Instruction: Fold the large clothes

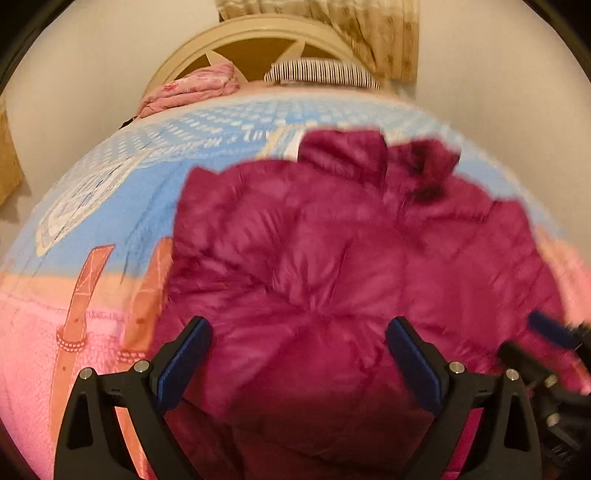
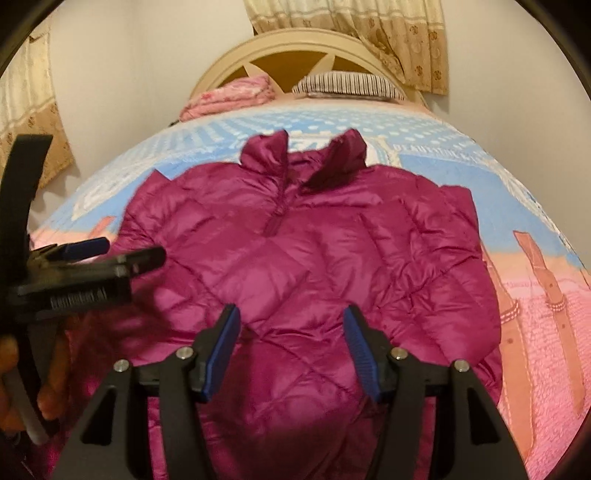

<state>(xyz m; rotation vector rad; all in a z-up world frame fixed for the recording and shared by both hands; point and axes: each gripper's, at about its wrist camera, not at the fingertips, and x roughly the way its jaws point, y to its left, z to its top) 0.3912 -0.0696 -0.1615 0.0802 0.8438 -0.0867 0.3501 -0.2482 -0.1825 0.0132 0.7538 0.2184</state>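
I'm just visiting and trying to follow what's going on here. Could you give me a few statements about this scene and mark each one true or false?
1. The magenta jacket lies spread on the bed. True.
2. The right hand-held gripper is clamped on the jacket. False: it is open, pads apart above the fabric.
3. A striped pillow sits at the headboard. True.
4. The jacket's collar points toward the camera. False: it points toward the headboard.

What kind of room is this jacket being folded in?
Most likely a bedroom: the magenta jacket lies on a bed's blue and pink blanket, with a striped pillow against an arched headboard, and curtains behind.
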